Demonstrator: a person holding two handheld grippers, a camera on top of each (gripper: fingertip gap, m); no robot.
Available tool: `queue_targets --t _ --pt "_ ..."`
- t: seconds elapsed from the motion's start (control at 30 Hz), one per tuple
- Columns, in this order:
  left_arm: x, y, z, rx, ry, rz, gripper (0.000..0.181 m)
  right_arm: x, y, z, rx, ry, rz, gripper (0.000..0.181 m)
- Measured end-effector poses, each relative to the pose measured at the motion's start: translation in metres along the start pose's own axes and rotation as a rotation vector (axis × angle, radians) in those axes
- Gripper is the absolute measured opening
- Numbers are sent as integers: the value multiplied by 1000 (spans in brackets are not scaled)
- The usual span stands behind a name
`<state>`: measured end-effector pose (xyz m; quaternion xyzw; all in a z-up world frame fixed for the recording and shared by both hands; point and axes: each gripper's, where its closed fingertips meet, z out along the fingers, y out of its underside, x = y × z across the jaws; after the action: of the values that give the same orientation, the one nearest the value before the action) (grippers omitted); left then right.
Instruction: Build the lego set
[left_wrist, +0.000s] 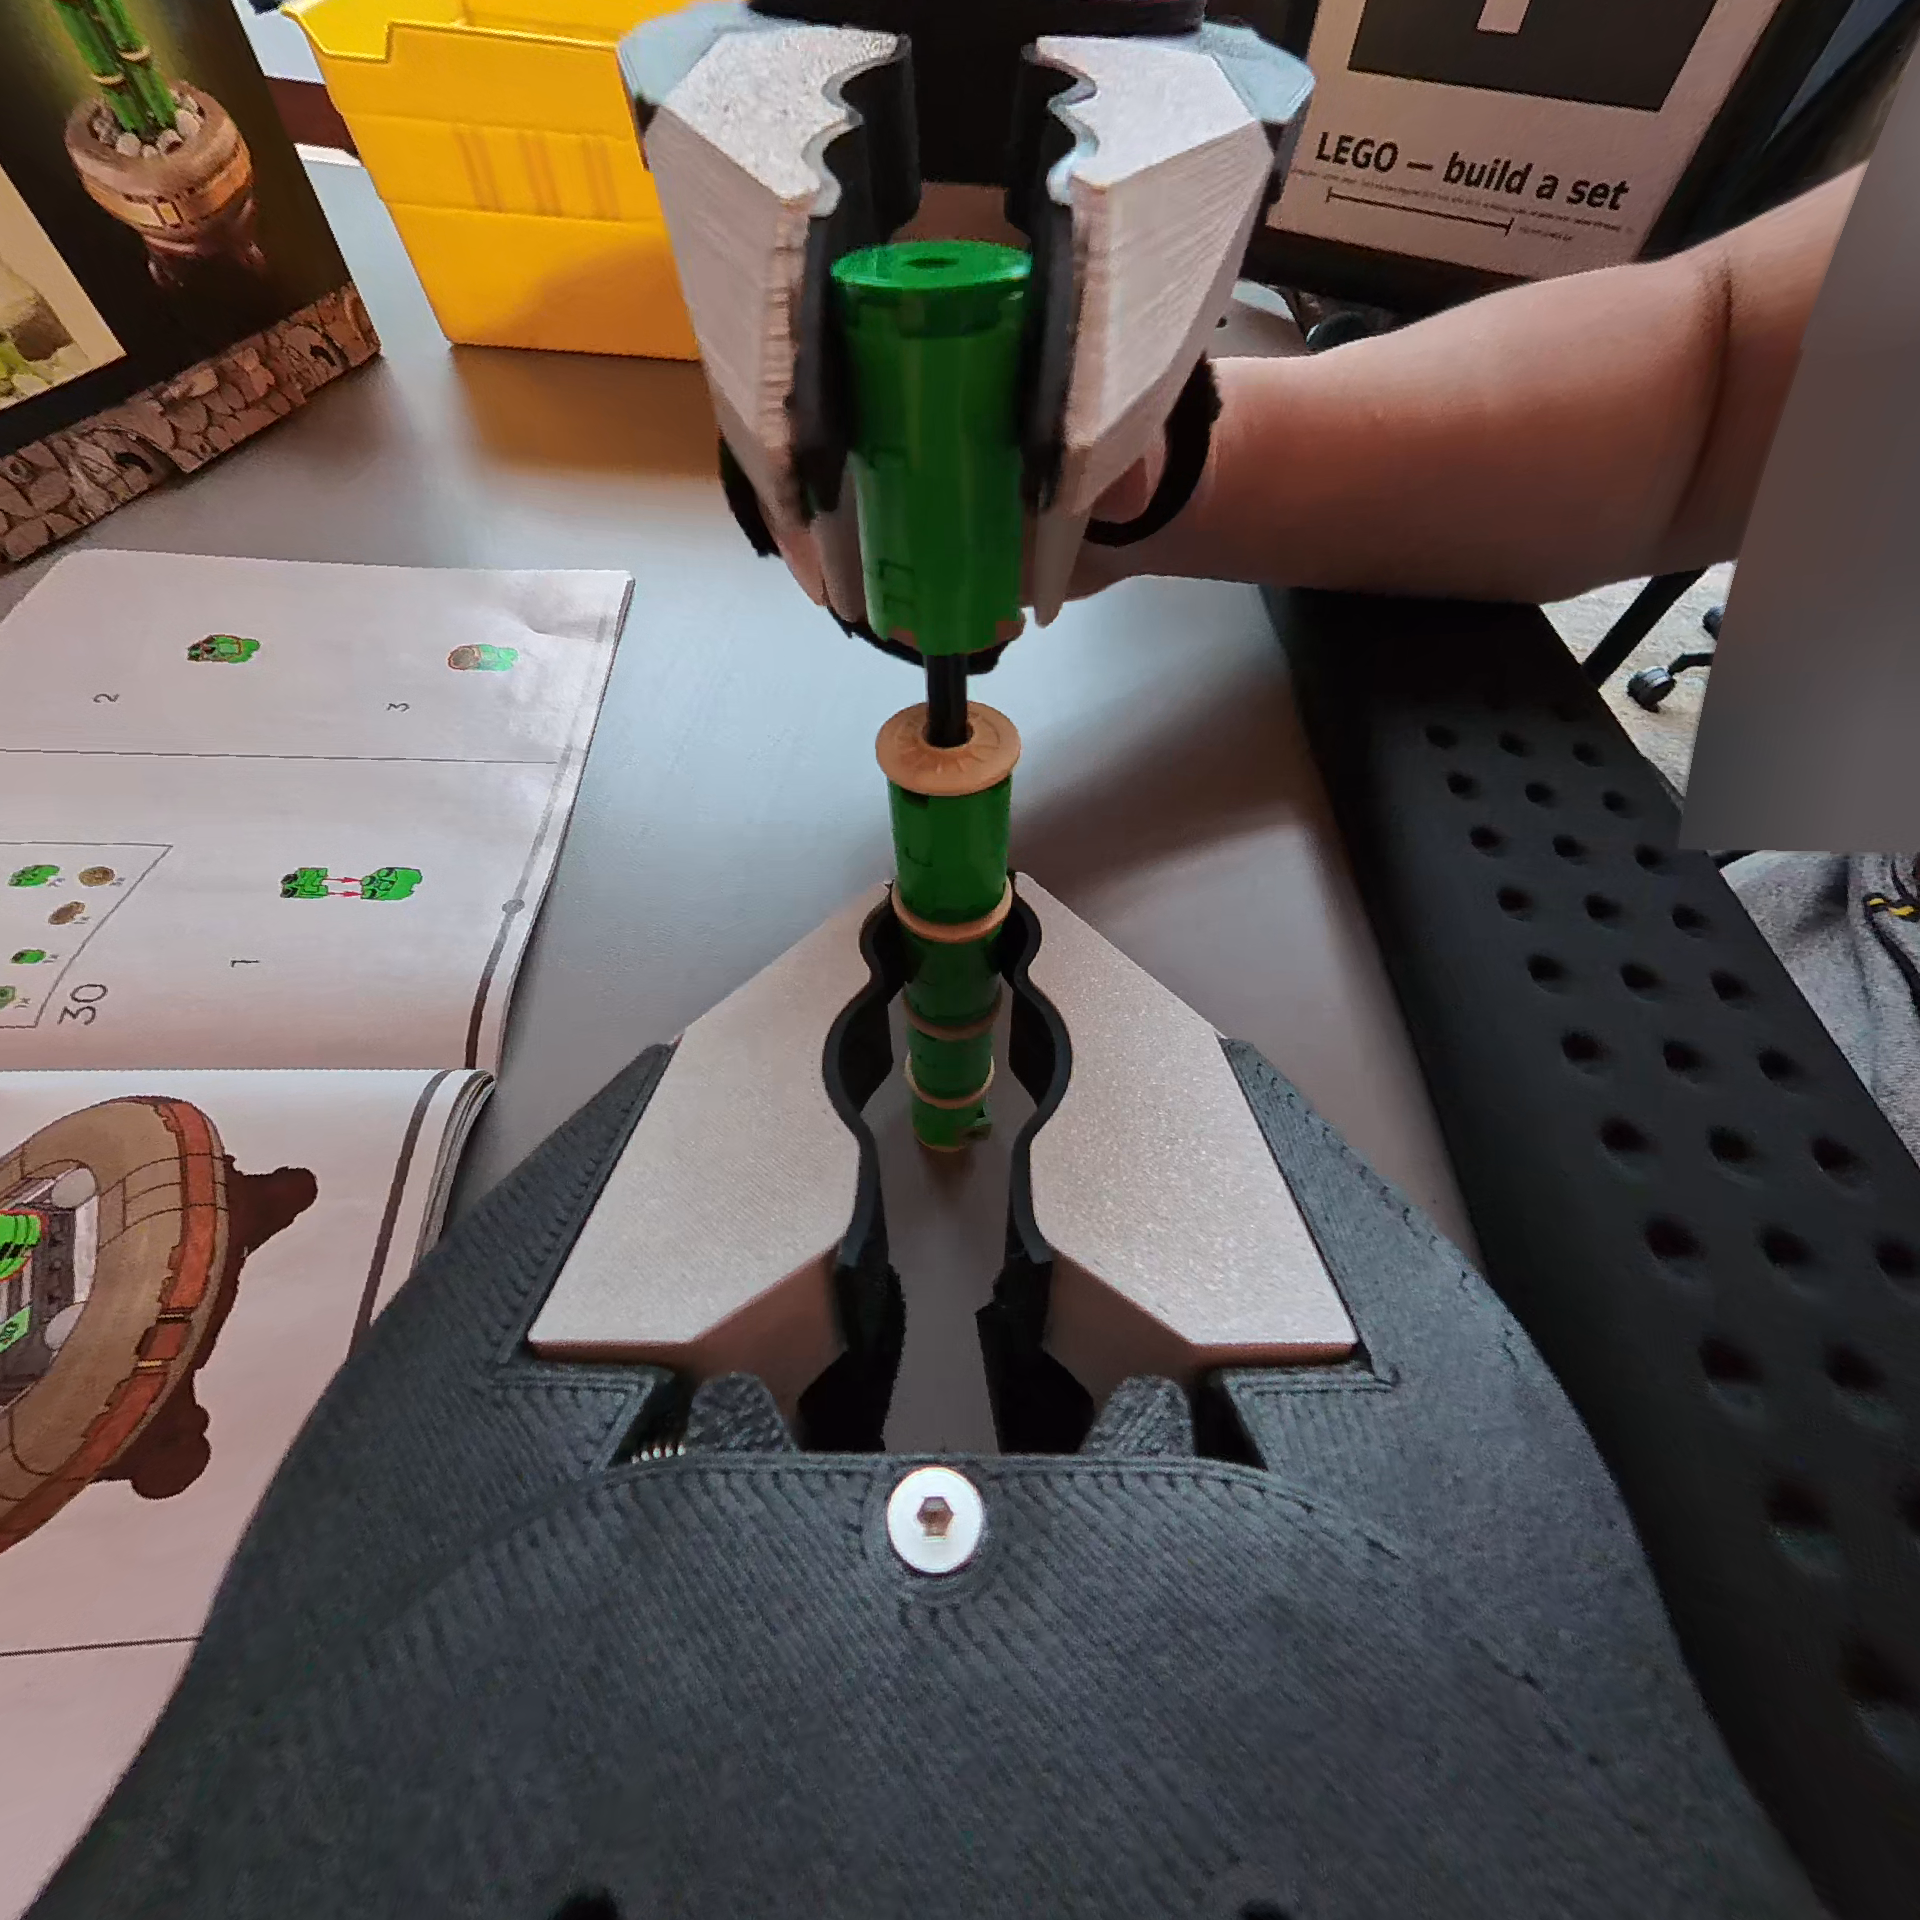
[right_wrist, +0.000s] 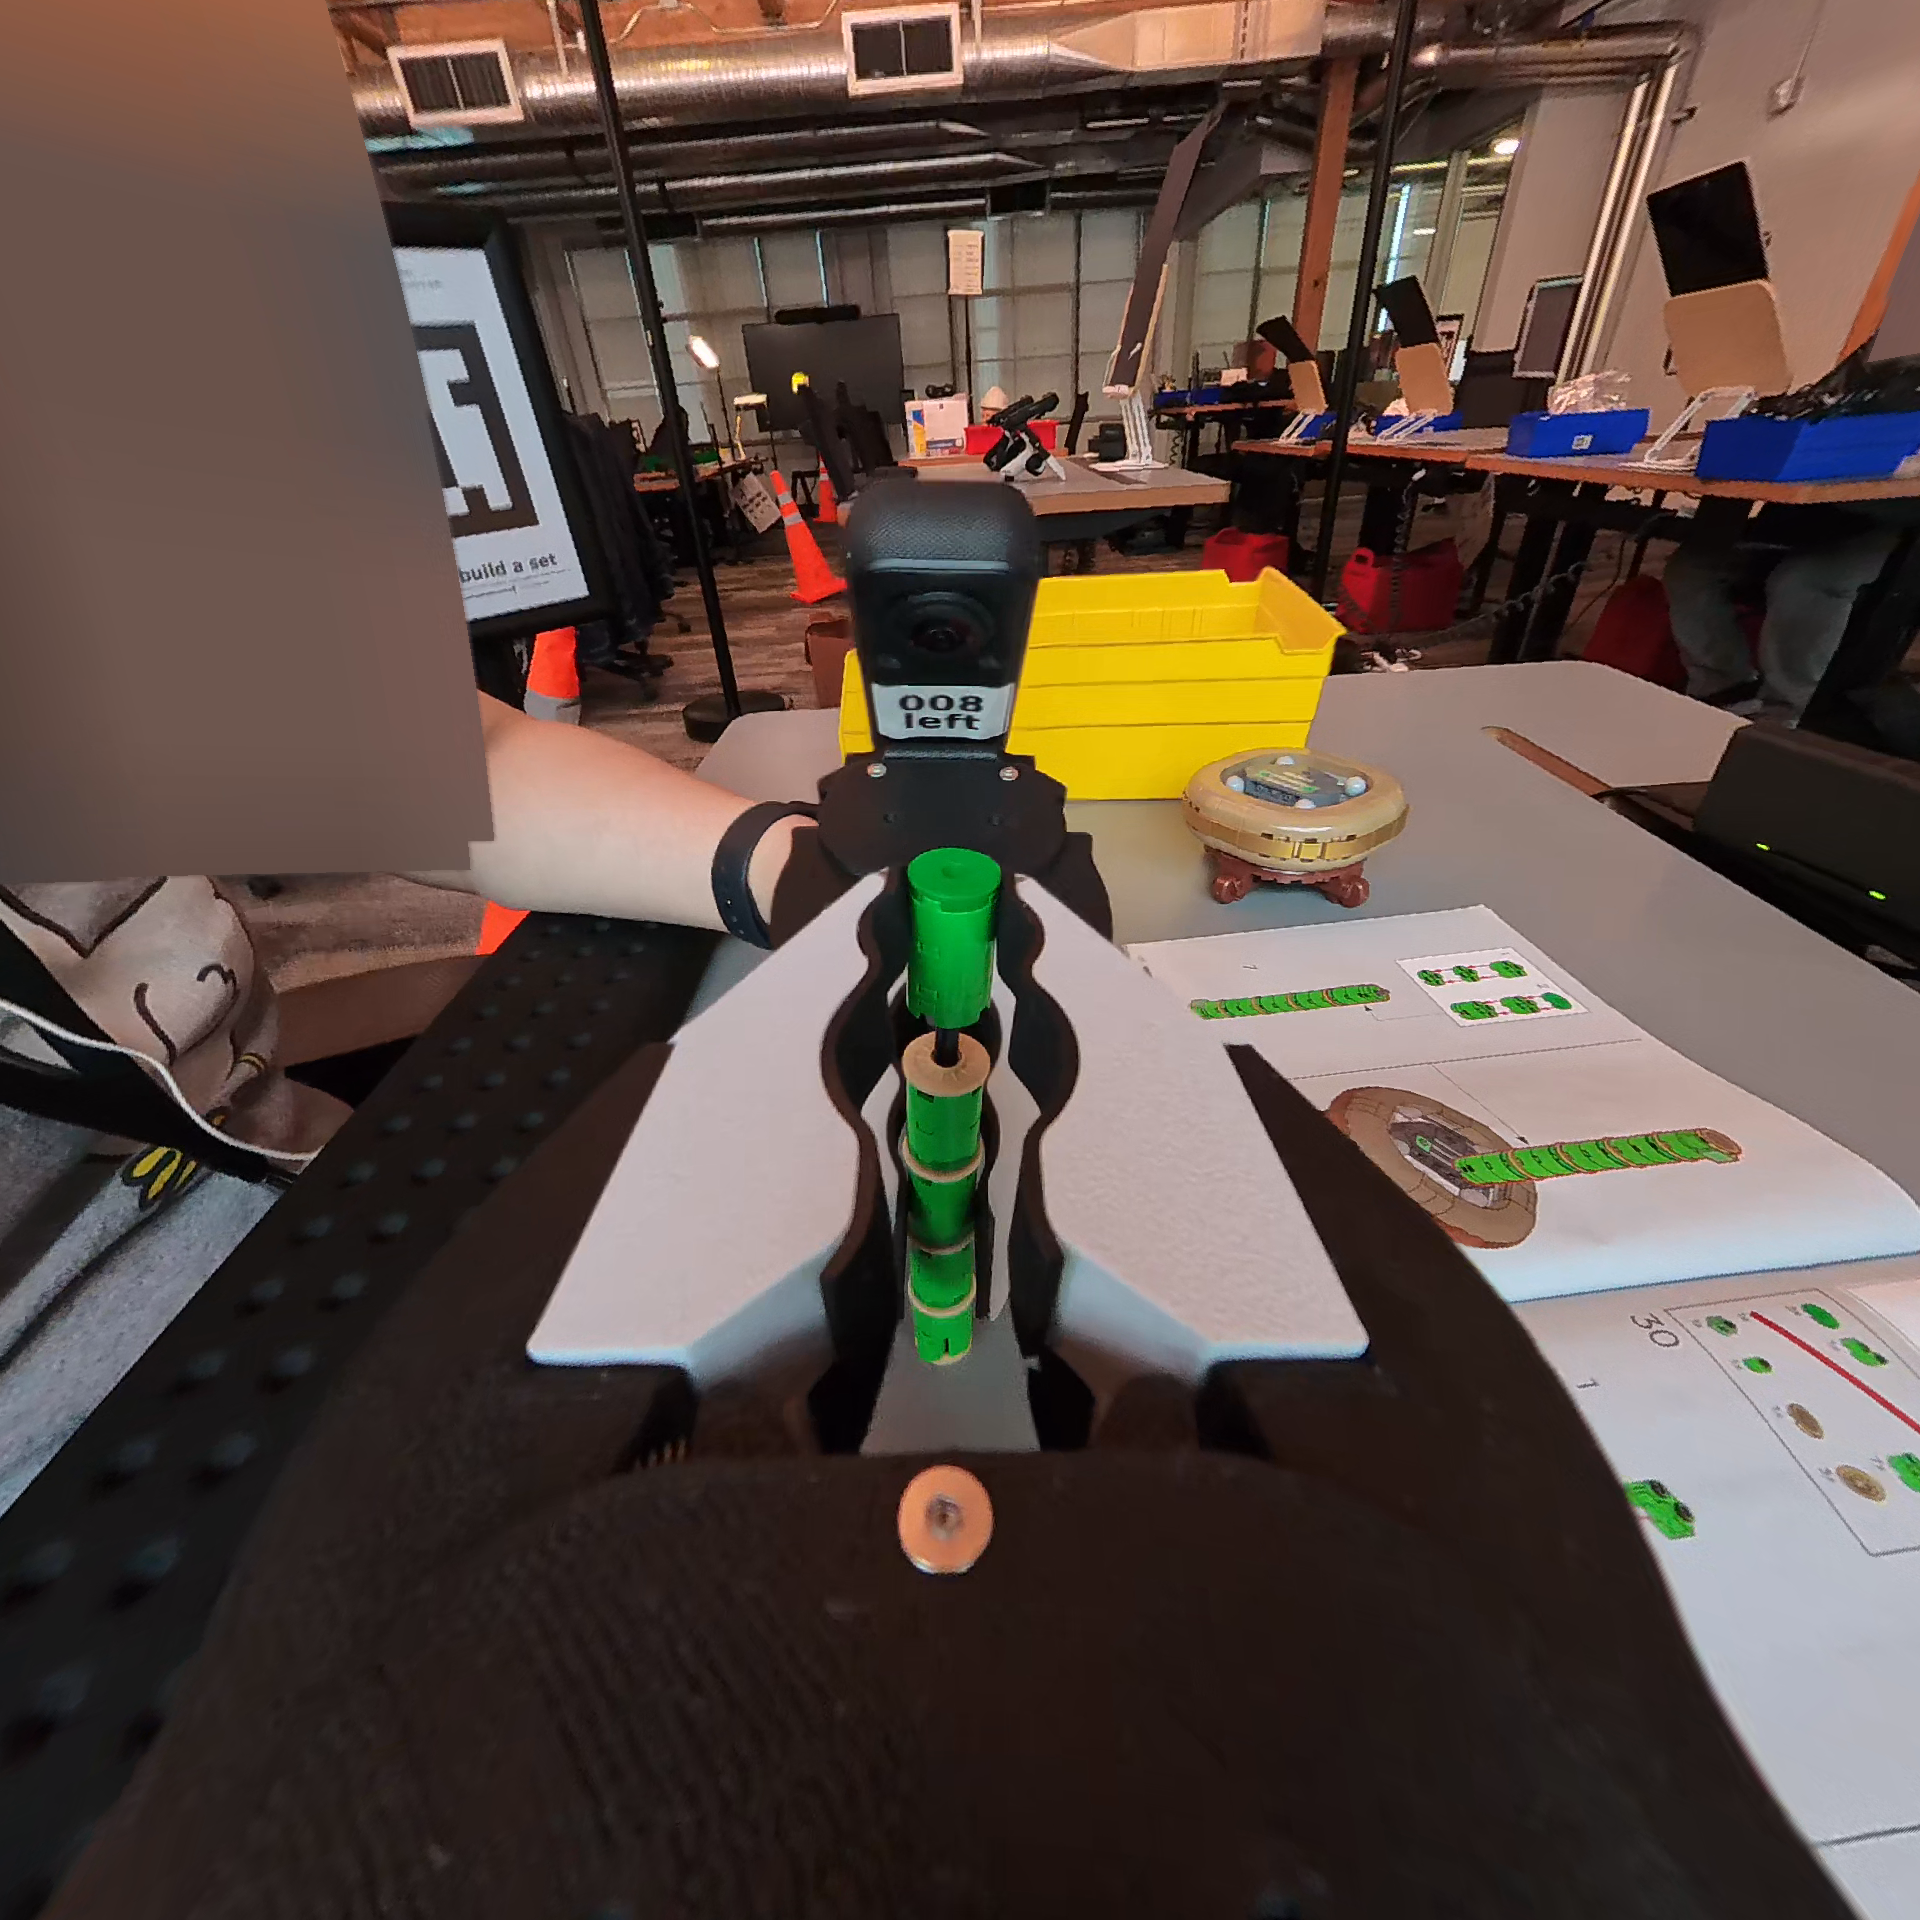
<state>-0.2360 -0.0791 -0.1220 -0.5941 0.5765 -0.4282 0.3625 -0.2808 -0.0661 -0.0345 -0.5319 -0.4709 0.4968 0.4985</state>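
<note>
Stalk halves (left_wrist: 948, 997) (right_wrist: 951, 935) are pinched in both grippers' jaws, aligned end-to-end so the black axle (left_wrist: 945, 698) can be seated.

Black ribbed gripper body (left_wrist: 935, 1714), pale grey fingers (left_wrist: 727, 1174), silver screw (left_wrist: 934, 1519).

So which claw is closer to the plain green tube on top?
Right. The right claw is clamped on the green tube; the left claw grips the ringed stalk below it.
</note>
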Motion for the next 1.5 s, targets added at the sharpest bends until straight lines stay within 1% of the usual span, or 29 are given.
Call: queue_targets --t 0.1,0.17,0.23,0.4,0.47,0.53,0.67,0.7,0.87,0.9,0.97,1.0,1.1,1.23,1.33,1.4,1.5 --pt "1 0 0 -2 10 9 16 -3 0 1 -30 -4 -28 16" --pt "2 0 0 -3 13 11 16 -4 8 3 -79 -8 -28 22" --pt "2 0 -1 -3 16 11 16 -4 13 7 -103 -1 -34 15" --pt "1 3 -8 -19 24 36 16 -3 8 11 -49 -9 21 15" --pt "2 4 -9 -13 42 25 16 0 3 11 -18 3 40 24" --pt "2 4 -9 -5 52 22 16 3 1 9 -13 16 39 27" --pt "3 4 -10 -5 60 33 16 0 6 8 -33 -10 45 24" --pt "4 4 -10 -5 63 42 16 -4 7 9 -41 -36 43 16" --pt "8 5 -11 -8 73 61 16 -10 8 10 -44 -69 29 15" --pt "8 6 -11 -12 74 53 17 -9 7 9 -39 -66 34 15" --pt "7 7 -13 -18 70 34 33 -7 7 8 -33 -56 33 15" --pt "7 5 -14 -11 72 29 36 -6 7 7 -31 -49 30 15" --pt "8 -8 -22 44 67 23 42 -5 7 7 -31 -42 15 15" --pt "4 -27 -35 126 17 46 35 -7 8 8 -48 -41 4 16" --pt "7 -40 -41 191 19 44 24 -10 3 9 -28 -52 22 23" --pt "7 -43 -43 207 13 47 19 -10 -3 8 -1 -51 25 23" --pt "8 -45 -44 210 13 60 16 -10 -6 5 0 -54 18 16"
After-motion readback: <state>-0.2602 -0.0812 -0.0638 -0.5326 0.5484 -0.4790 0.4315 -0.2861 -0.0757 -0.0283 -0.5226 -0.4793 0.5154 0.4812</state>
